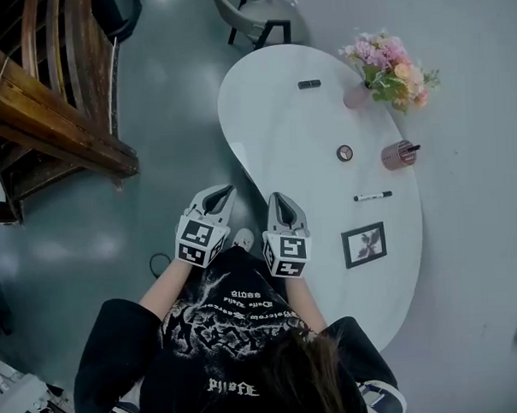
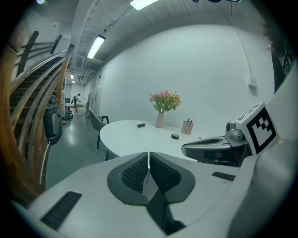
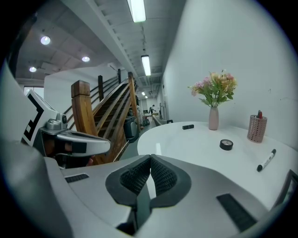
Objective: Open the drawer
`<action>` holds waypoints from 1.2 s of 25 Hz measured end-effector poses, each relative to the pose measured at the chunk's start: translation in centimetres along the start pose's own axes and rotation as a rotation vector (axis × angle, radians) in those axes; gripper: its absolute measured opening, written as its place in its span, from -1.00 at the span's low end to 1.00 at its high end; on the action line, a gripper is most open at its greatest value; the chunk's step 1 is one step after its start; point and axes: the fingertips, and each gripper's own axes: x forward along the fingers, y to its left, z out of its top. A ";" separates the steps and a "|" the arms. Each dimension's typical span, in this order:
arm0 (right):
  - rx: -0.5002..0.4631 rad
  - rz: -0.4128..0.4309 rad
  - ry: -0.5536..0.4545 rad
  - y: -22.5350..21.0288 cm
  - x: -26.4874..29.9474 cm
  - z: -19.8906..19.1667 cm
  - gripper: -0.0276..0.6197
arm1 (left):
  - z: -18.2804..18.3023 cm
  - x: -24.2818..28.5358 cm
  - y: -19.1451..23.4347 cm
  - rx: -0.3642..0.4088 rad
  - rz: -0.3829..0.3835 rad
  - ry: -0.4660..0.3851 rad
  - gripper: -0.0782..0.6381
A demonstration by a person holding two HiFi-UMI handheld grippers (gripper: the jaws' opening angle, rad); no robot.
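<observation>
No drawer shows in any view. A white, rounded table [image 1: 293, 127] stands in front of me. My left gripper [image 1: 226, 190] and right gripper [image 1: 280, 197] are held side by side, just short of the table's near left edge and above the grey floor. Both point toward the table. In the left gripper view the left gripper [image 2: 148, 160] has its ribbed pads pressed together with nothing between them. The right gripper [image 3: 150, 162] looks the same in its own view: shut and empty.
On the table are a vase of flowers [image 1: 388, 67], a pink pen cup [image 1: 399, 155], a roll of tape [image 1: 345, 153], a marker [image 1: 373, 196], a framed picture [image 1: 364, 245] and a small black block [image 1: 309, 84]. A chair [image 1: 259, 13] stands beyond it; a wooden staircase [image 1: 49, 108] rises at left.
</observation>
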 end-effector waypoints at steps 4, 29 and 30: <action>0.006 0.010 0.015 0.7 1.2 0.4 -0.83 | -0.3 0.3 2.0 -0.010 0.030 0.030 -0.70; 0.010 -0.044 0.085 7.2 9.2 -3.5 -0.83 | -4.3 4.8 10.4 -0.026 -0.136 0.045 -0.70; 0.005 -0.048 0.088 7.3 9.5 -3.8 -0.83 | -4.6 5.0 10.5 -0.014 -0.146 0.048 -0.70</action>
